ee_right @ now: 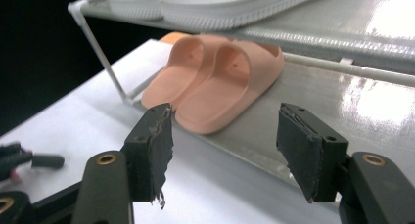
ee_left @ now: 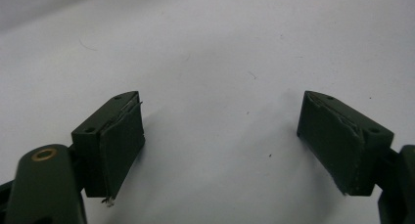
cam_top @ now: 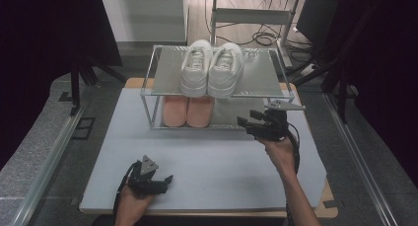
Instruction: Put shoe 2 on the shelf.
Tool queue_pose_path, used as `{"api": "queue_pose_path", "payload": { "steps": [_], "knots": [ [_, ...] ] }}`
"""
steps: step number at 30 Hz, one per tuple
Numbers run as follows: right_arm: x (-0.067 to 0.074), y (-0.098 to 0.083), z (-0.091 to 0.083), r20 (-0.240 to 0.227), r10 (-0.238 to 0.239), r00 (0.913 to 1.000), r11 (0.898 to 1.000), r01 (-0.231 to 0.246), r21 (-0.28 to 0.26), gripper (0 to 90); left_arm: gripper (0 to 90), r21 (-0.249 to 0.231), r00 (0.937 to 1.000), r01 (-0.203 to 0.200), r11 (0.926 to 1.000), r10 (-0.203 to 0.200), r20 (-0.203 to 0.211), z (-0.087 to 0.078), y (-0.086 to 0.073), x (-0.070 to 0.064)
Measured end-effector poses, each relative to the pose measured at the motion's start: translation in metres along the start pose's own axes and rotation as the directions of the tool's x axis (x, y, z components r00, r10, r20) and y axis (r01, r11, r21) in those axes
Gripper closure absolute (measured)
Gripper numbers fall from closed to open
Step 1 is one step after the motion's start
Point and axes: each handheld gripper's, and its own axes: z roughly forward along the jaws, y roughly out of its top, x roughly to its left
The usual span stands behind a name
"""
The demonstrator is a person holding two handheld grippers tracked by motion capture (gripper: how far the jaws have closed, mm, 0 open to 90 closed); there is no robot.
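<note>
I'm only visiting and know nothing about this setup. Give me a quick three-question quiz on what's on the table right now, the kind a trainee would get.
1. True or false: the white sneakers sit on the top shelf of the metal rack.
2. Which gripper is nearer the pink slippers: A) left gripper, B) right gripper?
3. Fill in: the left gripper's jaws stand ____ over the bare white table.

Key
1. True.
2. B; its open jaws point toward the slippers on the lower shelf, holding nothing.
3. Open.
</note>
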Motion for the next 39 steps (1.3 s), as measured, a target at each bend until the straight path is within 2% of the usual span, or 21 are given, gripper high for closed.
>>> {"api": "queue_pose_path", "payload": {
  "steps": [8, 12, 17, 24, 30, 35, 39],
  "knots": [
    [0.0, -0.015, -0.01, 0.005, -0.062, 0.9981, 0.997, 0.061, 0.053, 28.9, 17.2, 0.001, 1.0, -0.001, 1.0, 0.001, 0.001, 0.0, 0.0, 0.0],
    [-0.004, -0.027, -0.017, 0.006, -0.055, 0.9985, 0.996, 0.055, 0.071, 26.3, 17.2, 0.002, 1.0, -0.003, 1.0, 0.003, 0.001, 0.0, 0.0, 0.0],
    [-0.012, -0.041, -0.027, 0.029, -0.05, 0.9983, 0.995, 0.047, 0.088, 23.5, 17.3, 0.002, 1.0, -0.003, 1.0, 0.003, 0.001, 0.0, 0.0, 0.0],
    [-0.019, -0.062, -0.04, 0.059, -0.083, 0.9948, 0.99, 0.075, 0.122, 17.8, 17.2, 0.001, 1.0, -0.002, 1.0, 0.002, 0.0, 0.0, 0.0, 0.0],
    [-0.024, -0.08, -0.044, 0.079, -0.113, 0.9904, 0.983, 0.1, 0.155, 14.2, 17.2, -0.002, 1.0, 0.0, 1.0, 0.0, -0.003, 0.0, 0.0, -0.001],
    [-0.029, -0.098, -0.045, 0.094, -0.114, 0.9889, 0.979, 0.096, 0.181, 13.5, 17.2, 0.0, 1.0, -0.003, 1.0, 0.003, -0.002, 0.0, 0.0, 0.0],
    [-0.034, -0.113, -0.045, 0.096, -0.097, 0.9907, 0.978, 0.077, 0.193, 13.1, 17.2, 0.0, 1.0, -0.003, 1.0, 0.003, -0.002, 0.0, 0.0, 0.0]
  ]
}}
